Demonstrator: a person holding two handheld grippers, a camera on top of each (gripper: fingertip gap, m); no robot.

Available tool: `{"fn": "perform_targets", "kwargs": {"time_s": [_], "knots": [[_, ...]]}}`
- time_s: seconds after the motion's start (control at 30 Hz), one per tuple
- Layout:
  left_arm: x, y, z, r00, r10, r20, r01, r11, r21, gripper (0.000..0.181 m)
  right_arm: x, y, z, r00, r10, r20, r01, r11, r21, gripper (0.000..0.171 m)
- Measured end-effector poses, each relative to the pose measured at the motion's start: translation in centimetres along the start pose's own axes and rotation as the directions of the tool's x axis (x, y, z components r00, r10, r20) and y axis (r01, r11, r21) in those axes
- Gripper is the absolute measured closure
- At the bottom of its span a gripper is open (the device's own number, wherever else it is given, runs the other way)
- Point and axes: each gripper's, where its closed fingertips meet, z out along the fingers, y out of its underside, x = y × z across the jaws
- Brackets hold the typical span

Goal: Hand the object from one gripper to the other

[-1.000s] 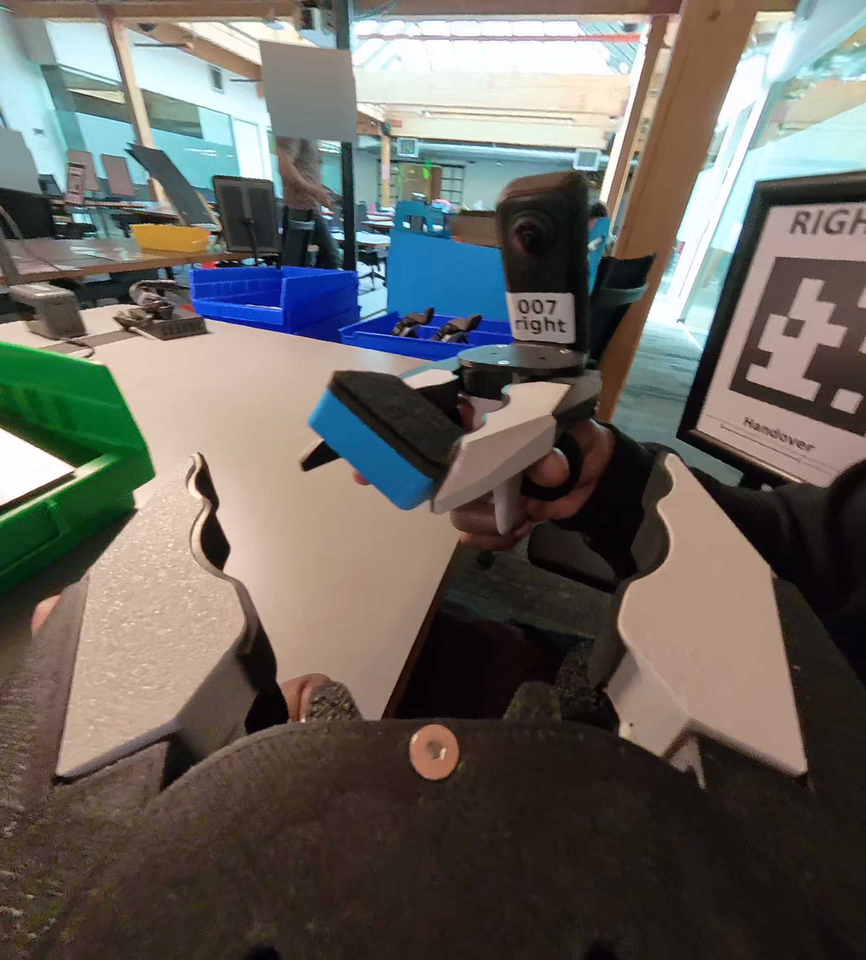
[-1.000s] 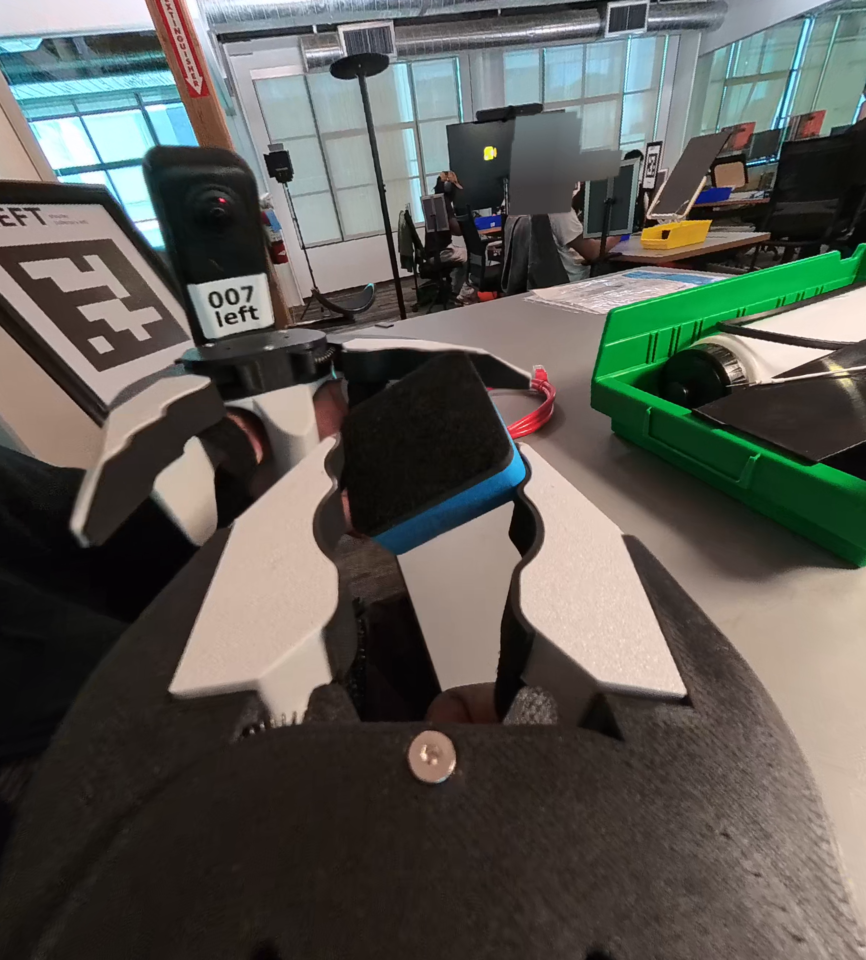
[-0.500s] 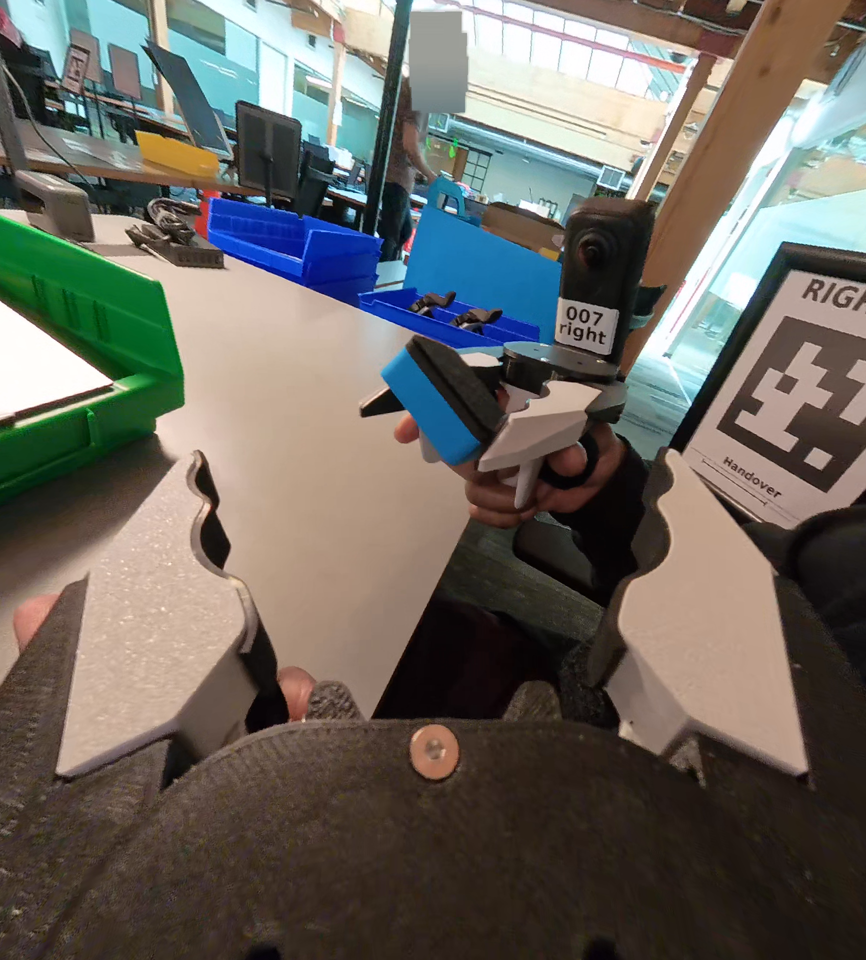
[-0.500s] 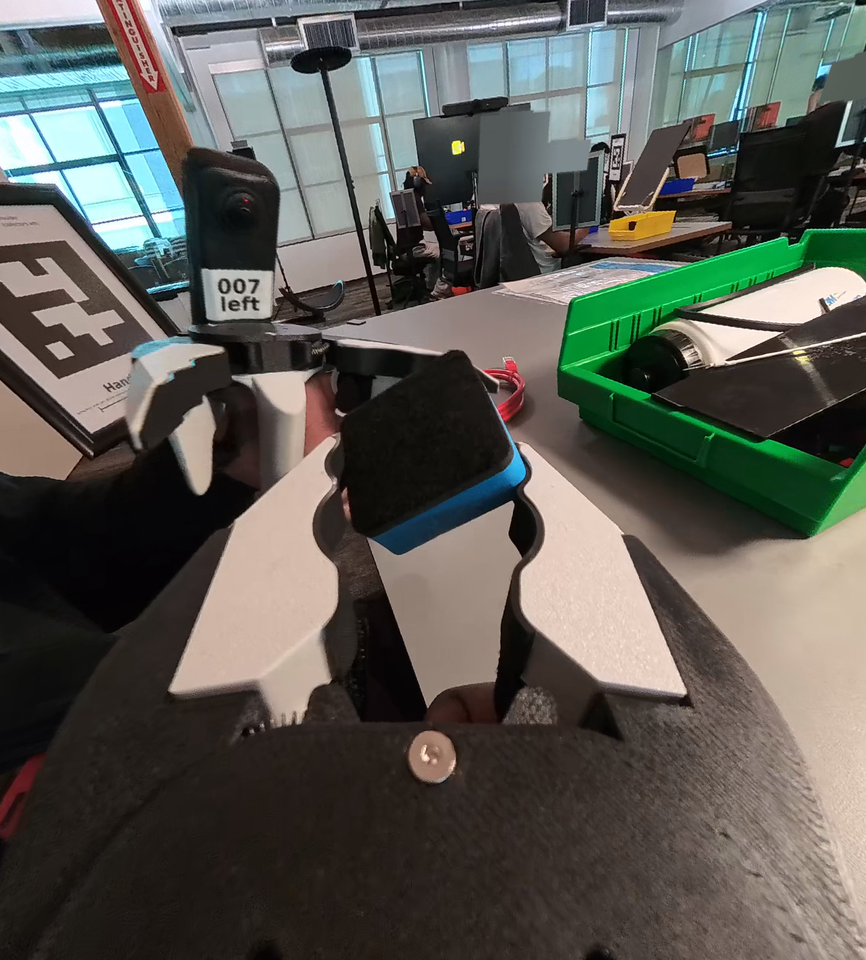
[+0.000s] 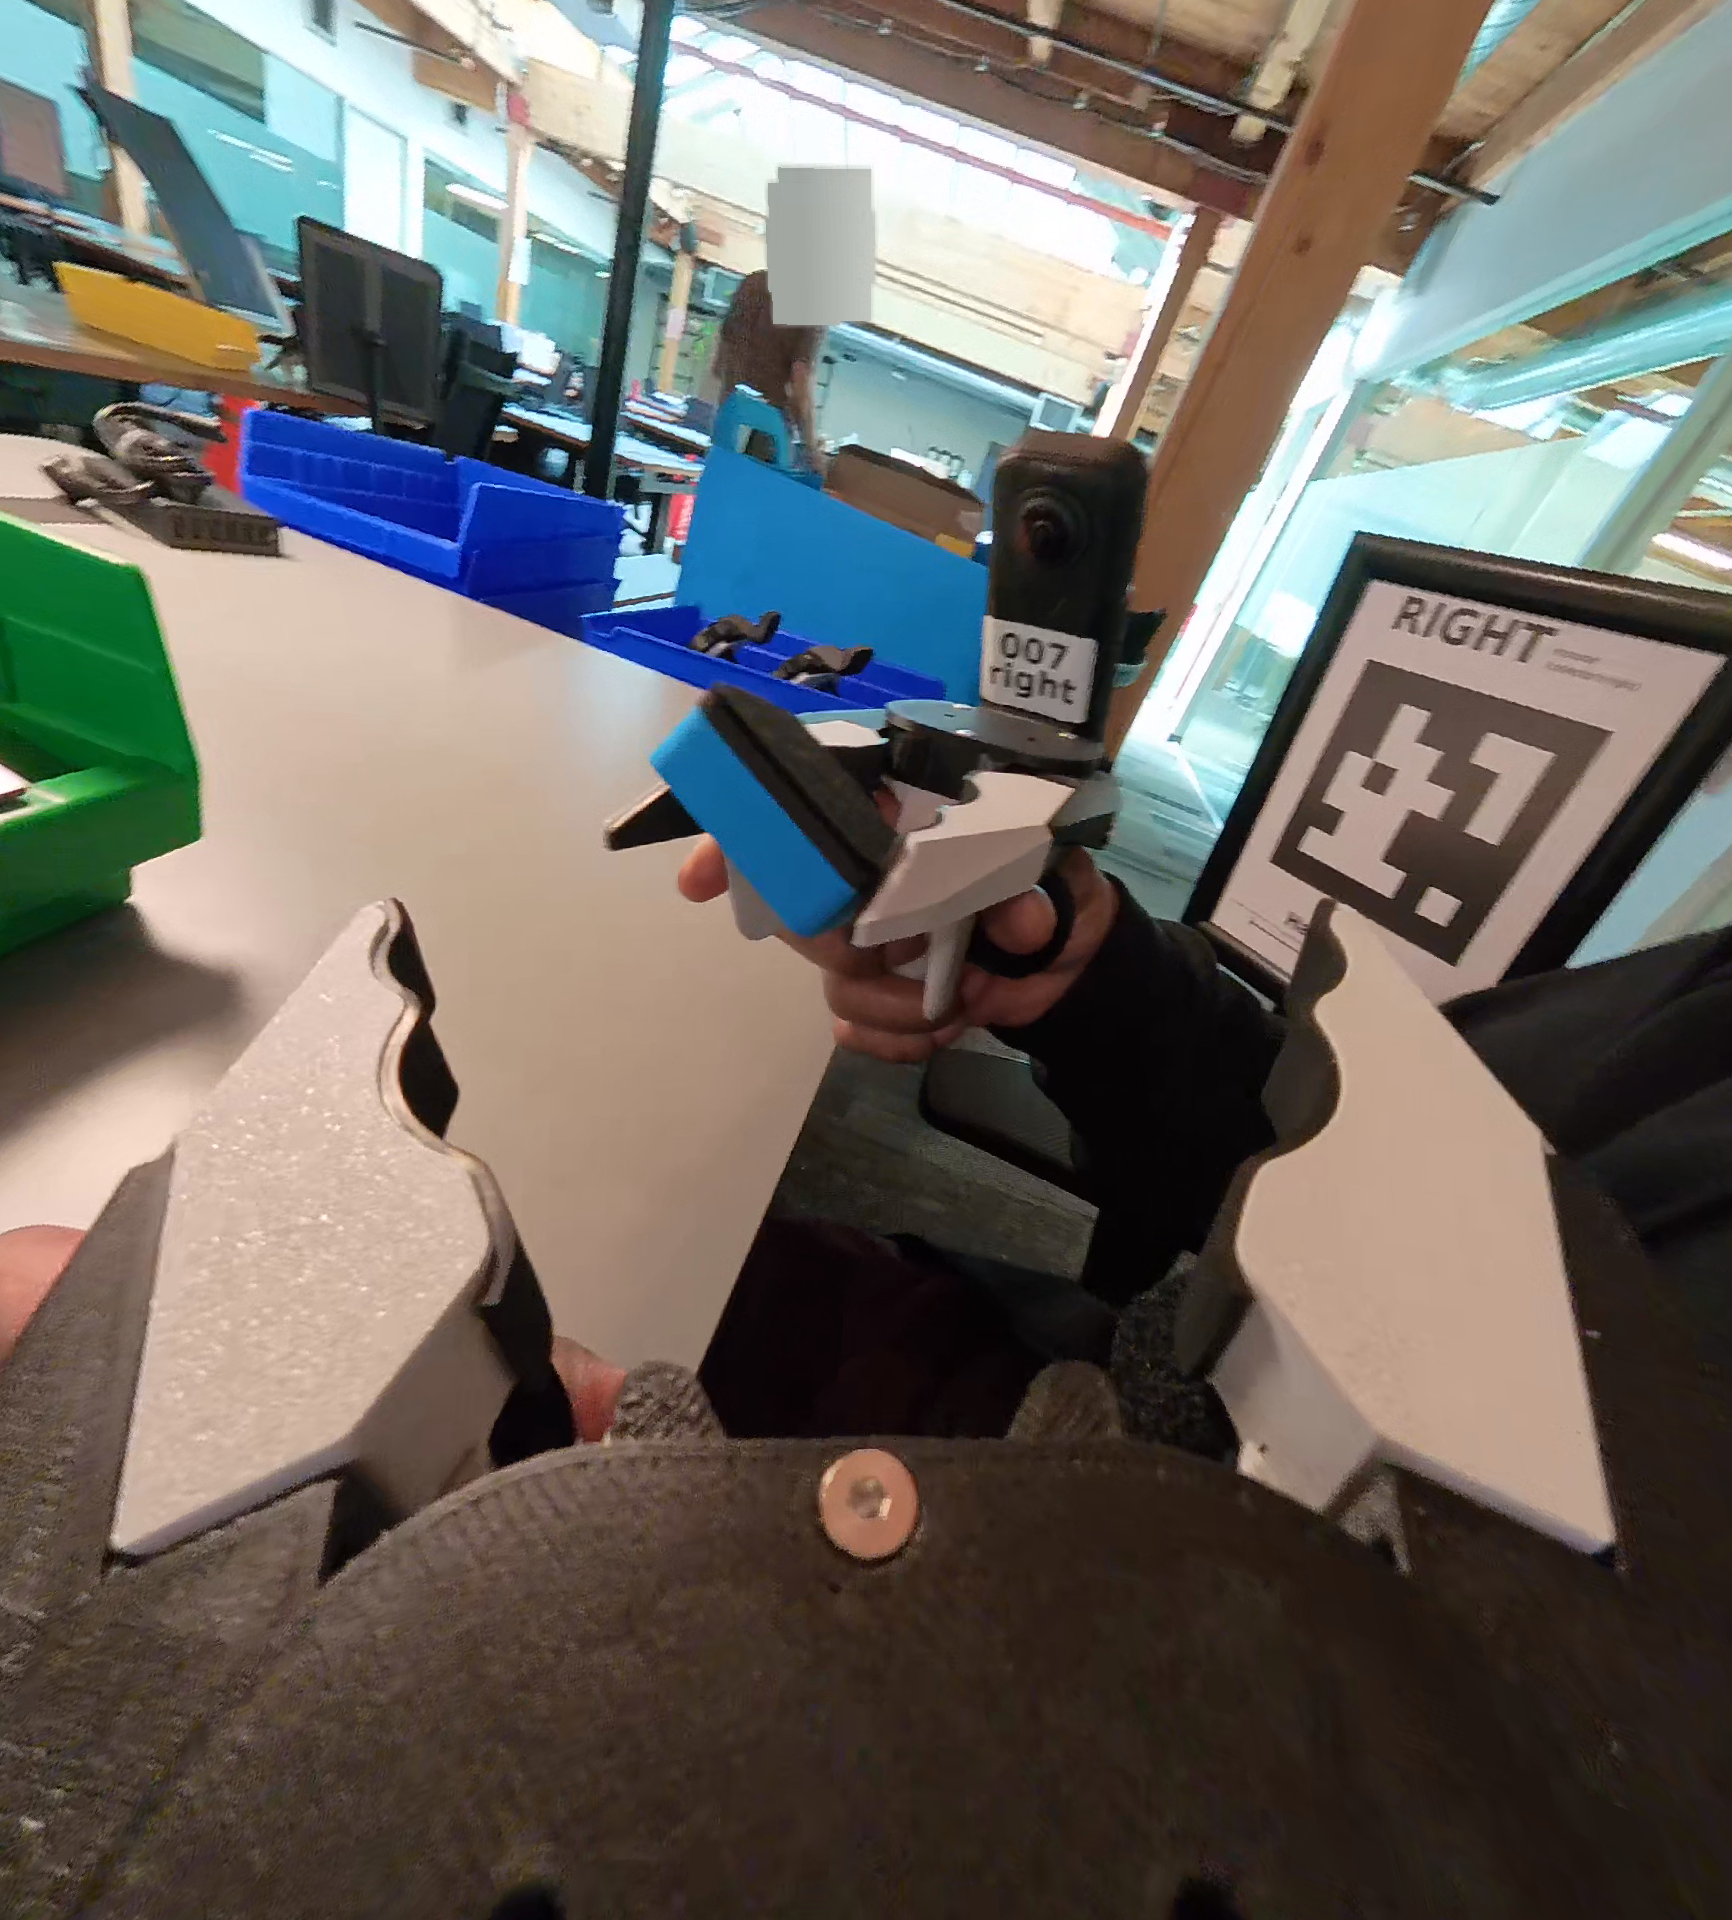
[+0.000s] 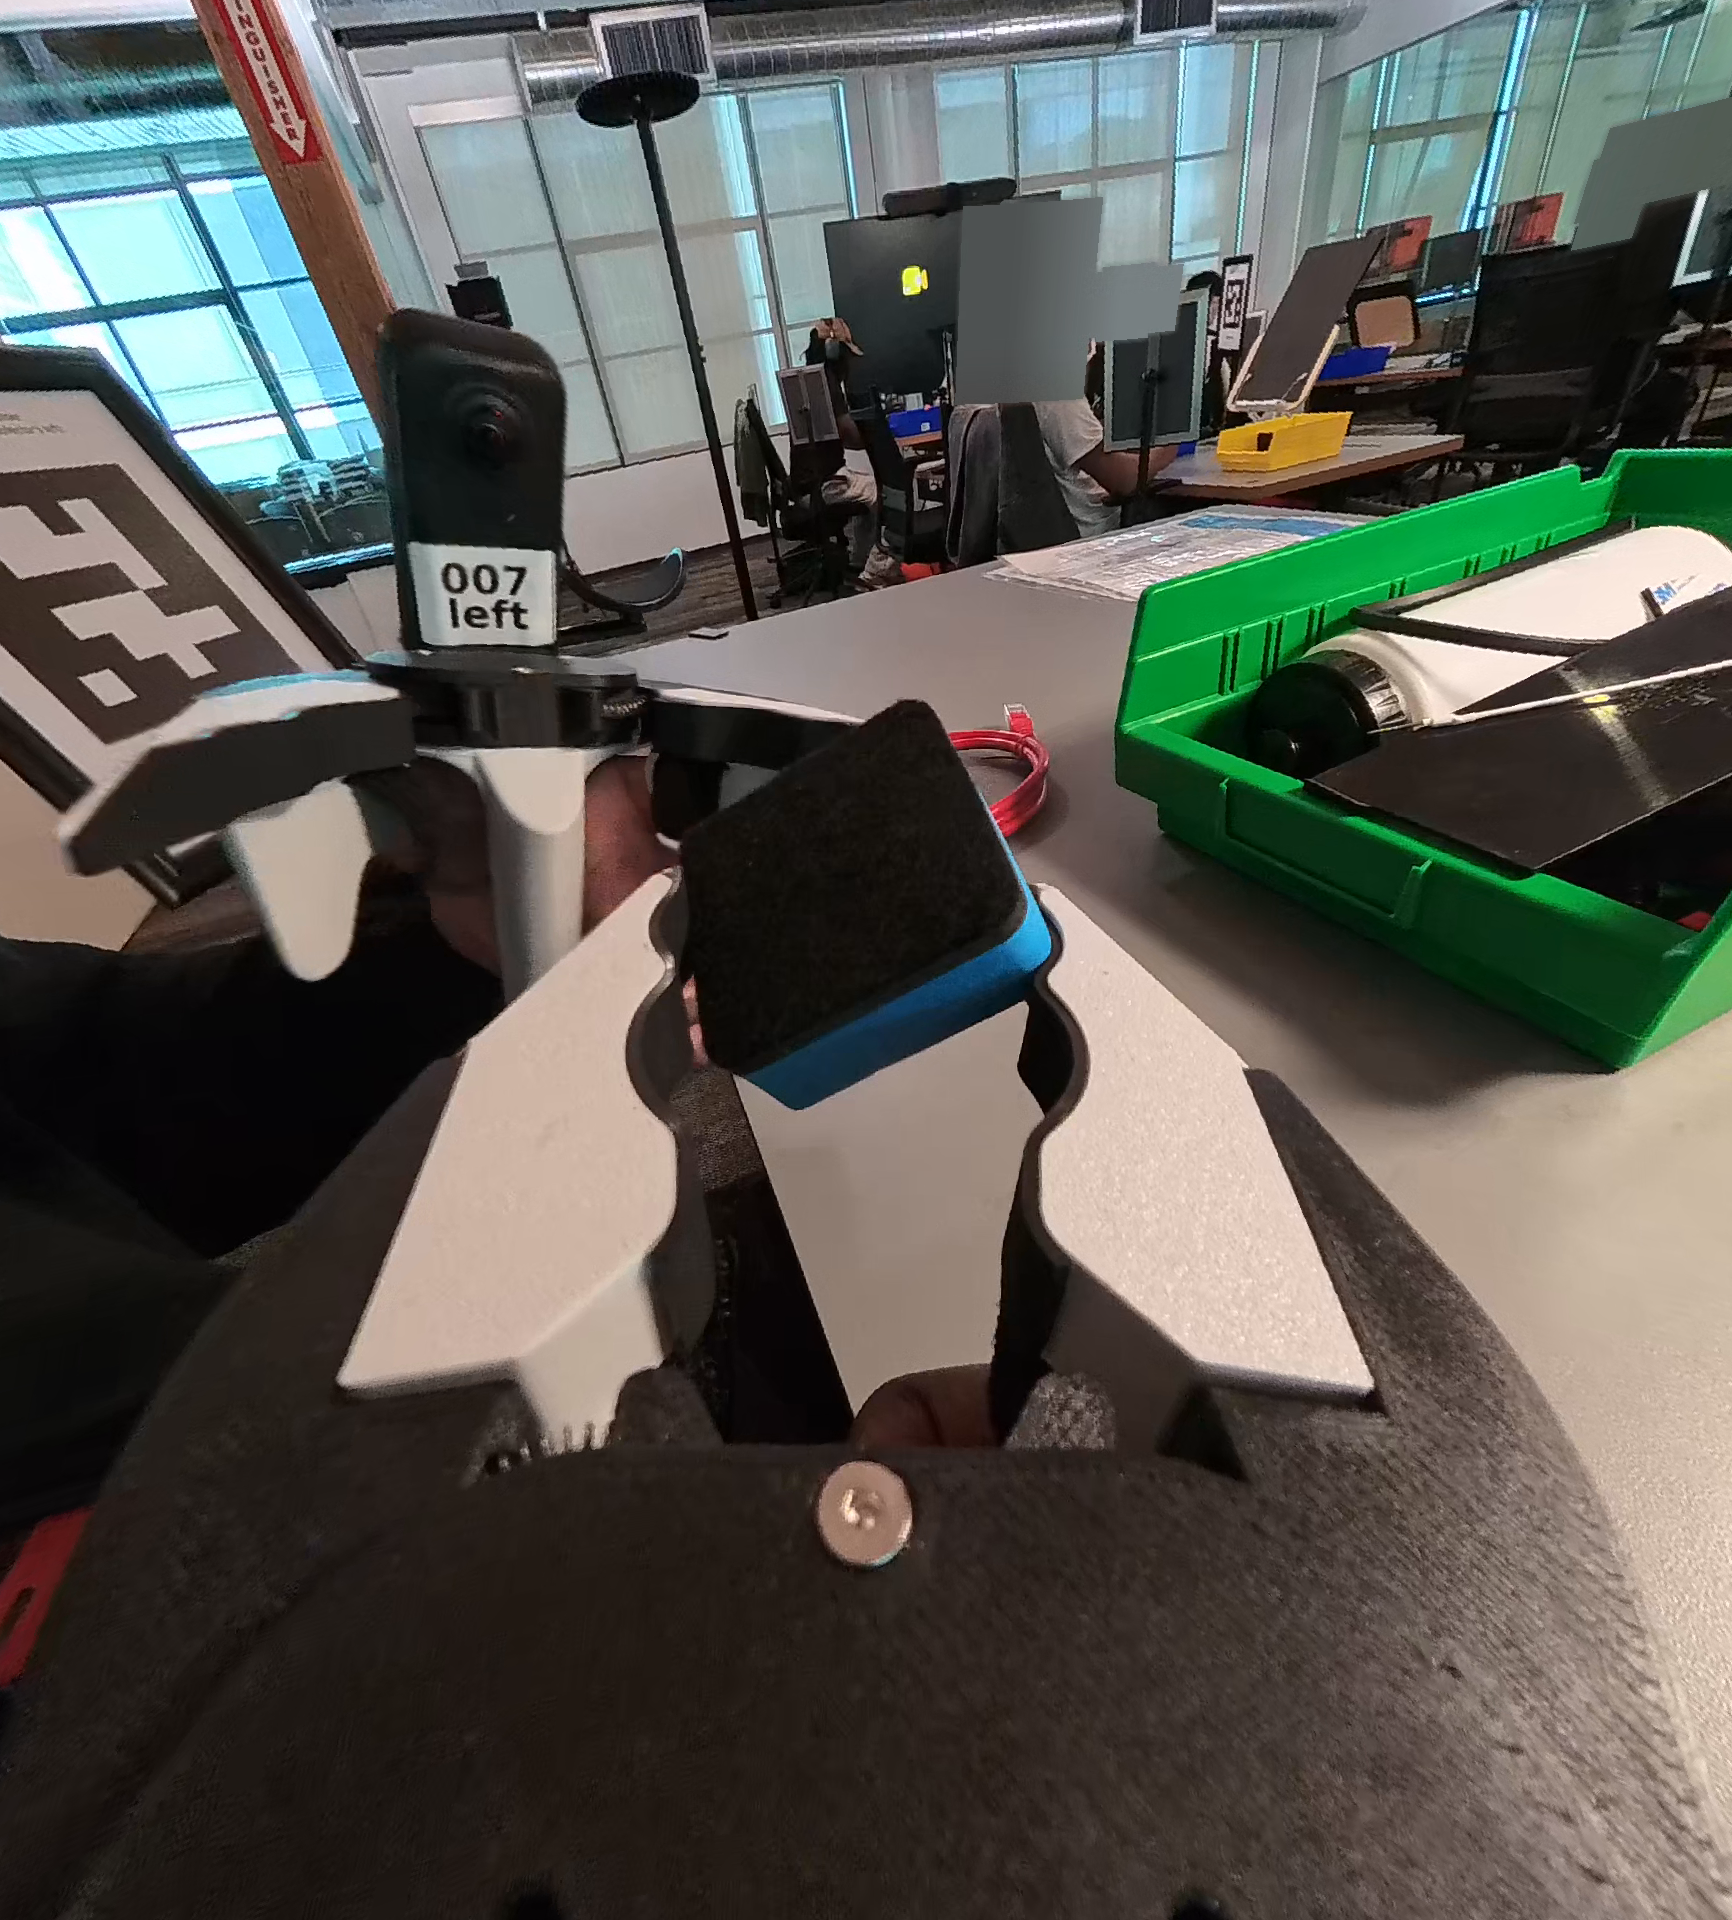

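Observation:
The object is a blue eraser with a black felt face. My right gripper is shut on it and holds it in the air above the near edge of the grey table. In the left wrist view the eraser sits in the right gripper, held by a hand ahead of me. My left gripper is open wide and empty, a short way in front of the eraser and not touching it. In the right wrist view the left gripper stands open just beyond the eraser, to the left.
A green bin holding a white roll and a black sheet sits on the table to the right; it also shows in the left wrist view. A red cable lies near it. Blue bins and framed marker boards stand around.
The two grippers have drawn apart: the right gripper with the eraser now looks smaller and farther off in the left wrist view. The left stays open, the right stays shut on the eraser.

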Motion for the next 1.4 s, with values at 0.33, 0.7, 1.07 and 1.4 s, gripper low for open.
{"fn": "perform_targets", "kwargs": {"time_s": [0.33,0.7,1.07,1.4], "knots": [[2.7,1.3,0.2,0.987,0.102,-0.124,-0.104,0.994,-0.014,0.022,-0.3,0.0,0.1,1.000,0.003,0.008,-0.003,1.000,0.001,0.107],[-1.6,1.2,0.5,0.997,0.041,0.068,-0.039,0.999,-0.029,0.021,-0.6,-0.5,0.0,1.000,0.004,0.015,-0.004,1.000,0.016,0.107],[-1.9,1.5,0.7,0.995,0.055,0.080,-0.052,0.998,-0.035,0.024,-0.5,-0.3,0.2,1.000,0.006,0.012,-0.006,1.000,0.011,0.107],[-8.5,-0.5,-1.0,0.915,-0.086,0.394,0.055,0.995,0.088,0.035,0.4,-0.1,-0.2,1.000,0.000,-0.028,0.000,1.000,-0.008,0.107]]}}
